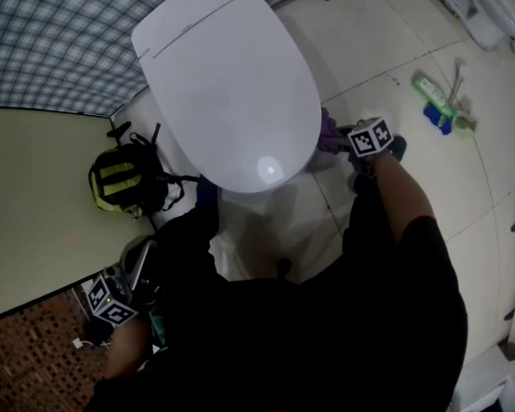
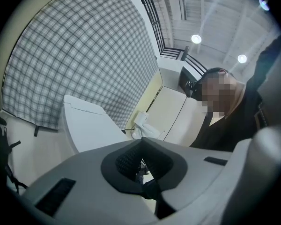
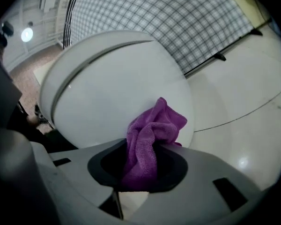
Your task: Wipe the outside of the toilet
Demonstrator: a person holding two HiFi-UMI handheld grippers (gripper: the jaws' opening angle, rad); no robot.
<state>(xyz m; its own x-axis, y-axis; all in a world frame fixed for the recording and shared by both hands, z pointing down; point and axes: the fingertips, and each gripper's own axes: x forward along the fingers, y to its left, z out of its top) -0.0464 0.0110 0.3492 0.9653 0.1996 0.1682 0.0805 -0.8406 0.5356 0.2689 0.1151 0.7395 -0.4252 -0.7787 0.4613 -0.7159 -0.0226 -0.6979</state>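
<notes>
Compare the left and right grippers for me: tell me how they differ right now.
The right gripper is clamped on a purple cloth; the left gripper is shut on nothing. The right gripper sits beside the toilet; the left gripper hangs back, clear of it. Both carry a marker cube.

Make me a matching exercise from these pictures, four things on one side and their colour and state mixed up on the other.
1 cloth
2 backpack
3 bottle
4 toilet lid

A green, lying on the floor
B white, closed
C purple, clamped in the right claw
D black and yellow

Pairs: 1-C, 2-D, 3-A, 4-B
</notes>
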